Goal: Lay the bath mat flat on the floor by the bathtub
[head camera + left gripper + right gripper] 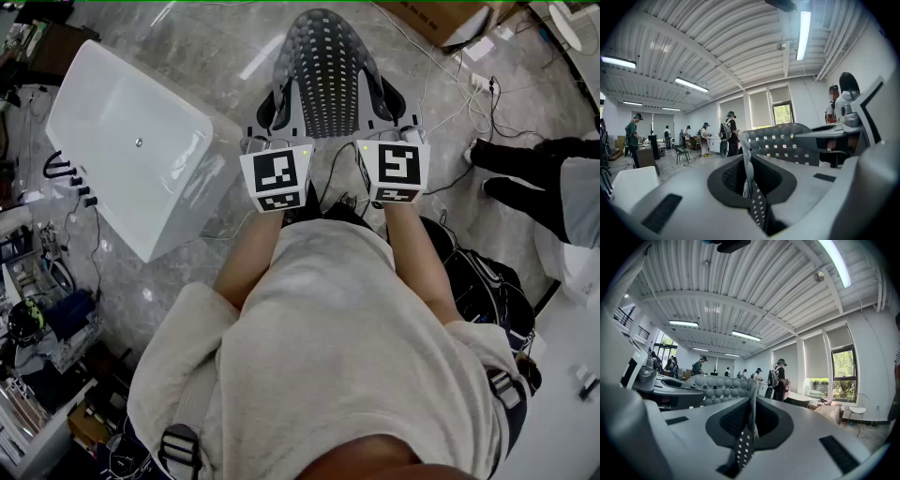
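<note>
Bath mat (328, 70), grey and dotted, one edge clamped in left gripper (270, 122) jaws and right gripper (394, 114) jaws, bathtub (131, 141) alongside

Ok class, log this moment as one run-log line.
left gripper: shut on bath mat | right gripper: shut on bath mat | bath mat: held up between both, not laid yet | bathtub: on person's left

Bare floor (234, 56) lies open between the bathtub (131, 150) at left and the held-up bath mat (328, 75). Right of the mat, loose cables (490, 94) and a bystander's legs (520, 169) obstruct passage. A cardboard box (436, 19) closes the far right corner.
</note>
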Demonstrator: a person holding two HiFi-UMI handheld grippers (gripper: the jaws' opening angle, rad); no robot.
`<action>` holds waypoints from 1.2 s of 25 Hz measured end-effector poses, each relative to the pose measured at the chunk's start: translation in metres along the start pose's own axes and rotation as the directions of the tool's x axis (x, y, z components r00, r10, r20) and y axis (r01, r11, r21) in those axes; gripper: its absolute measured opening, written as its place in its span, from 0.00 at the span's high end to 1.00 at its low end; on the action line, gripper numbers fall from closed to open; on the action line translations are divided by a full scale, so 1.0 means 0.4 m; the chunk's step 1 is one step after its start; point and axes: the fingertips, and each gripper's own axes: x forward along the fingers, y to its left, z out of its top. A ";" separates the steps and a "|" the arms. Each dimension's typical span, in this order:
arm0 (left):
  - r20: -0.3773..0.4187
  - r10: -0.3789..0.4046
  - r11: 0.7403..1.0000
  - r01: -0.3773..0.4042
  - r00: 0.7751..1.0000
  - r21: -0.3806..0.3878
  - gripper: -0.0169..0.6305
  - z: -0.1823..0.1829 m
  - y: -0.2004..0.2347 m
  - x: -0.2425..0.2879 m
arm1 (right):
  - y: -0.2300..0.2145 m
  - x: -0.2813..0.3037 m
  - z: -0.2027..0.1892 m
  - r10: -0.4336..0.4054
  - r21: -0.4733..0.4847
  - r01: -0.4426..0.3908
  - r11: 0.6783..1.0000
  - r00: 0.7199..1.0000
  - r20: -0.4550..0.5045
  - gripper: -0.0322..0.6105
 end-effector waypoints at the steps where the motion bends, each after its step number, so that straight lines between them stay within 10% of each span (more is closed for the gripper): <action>1: -0.001 -0.001 1.000 0.001 1.000 -0.002 0.93 0.001 0.002 0.002 | -0.003 -0.001 0.000 -0.003 0.001 0.003 1.000 1.000 0.000 0.91; 30: -0.041 -0.022 0.996 0.018 0.999 -0.086 0.93 -0.038 -0.052 0.049 | -0.125 -0.032 -0.072 -0.050 0.039 0.052 0.998 0.998 -0.040 0.91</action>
